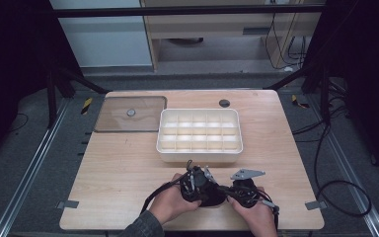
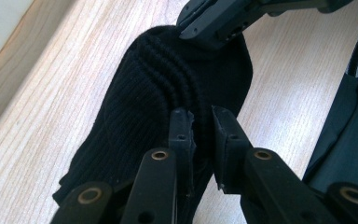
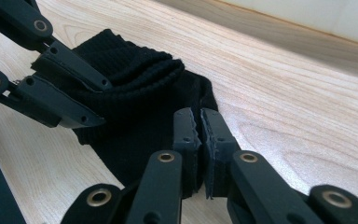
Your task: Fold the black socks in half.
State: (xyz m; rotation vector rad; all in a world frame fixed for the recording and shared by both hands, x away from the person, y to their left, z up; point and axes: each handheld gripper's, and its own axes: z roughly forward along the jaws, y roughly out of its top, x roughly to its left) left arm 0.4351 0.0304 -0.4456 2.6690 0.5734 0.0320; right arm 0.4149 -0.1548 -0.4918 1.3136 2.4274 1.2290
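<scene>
A black ribbed sock lies bunched on the wooden table near its front edge, between the person's two hands. My left gripper is shut on a fold of the sock, with knit fabric pinched between its jaws. From the other side, my right gripper is shut on a thin edge of the sock. In the high view the left gripper and right gripper face each other, almost touching over the sock. The sock's underside is hidden.
A white tray divided into several empty compartments stands just beyond the hands. A clear lid with a round knob lies flat at the back left. A dark round grommet sits near the table's far edge.
</scene>
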